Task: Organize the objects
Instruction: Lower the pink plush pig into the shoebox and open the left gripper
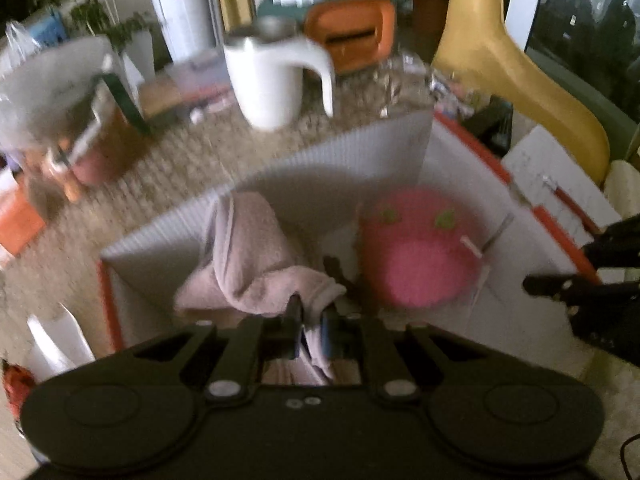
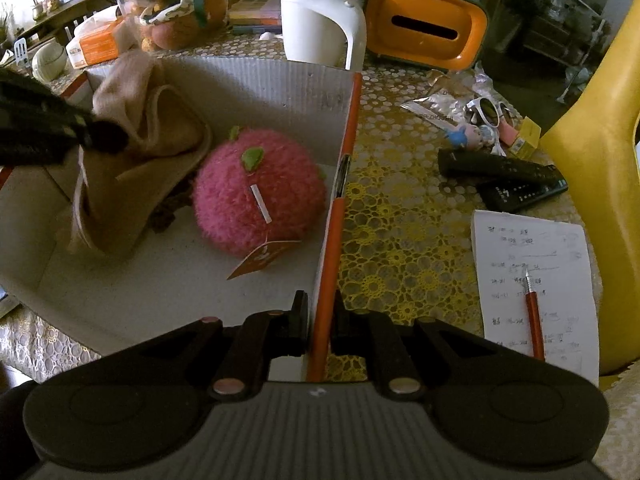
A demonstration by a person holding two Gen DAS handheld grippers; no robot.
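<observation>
Fingers pinch cloth and box wall.
Left gripper [image 1: 311,330] holds the beige towel [image 1: 256,256] inside the box [image 2: 280,84]; right gripper [image 2: 320,320] clamps its orange edge, beside the pink plush ball [image 2: 256,192].

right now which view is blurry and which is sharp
Left wrist view: motion-blurred, the white mug and pink plush smeared. Right wrist view: sharp, the plush fuzz and notepad writing crisp, straight lines bowed by the fisheye.

Cloth [image 2: 140,152] hides a dark thing [image 2: 168,208] (unidentifiable) beside the plush [image 2: 260,188].
</observation>
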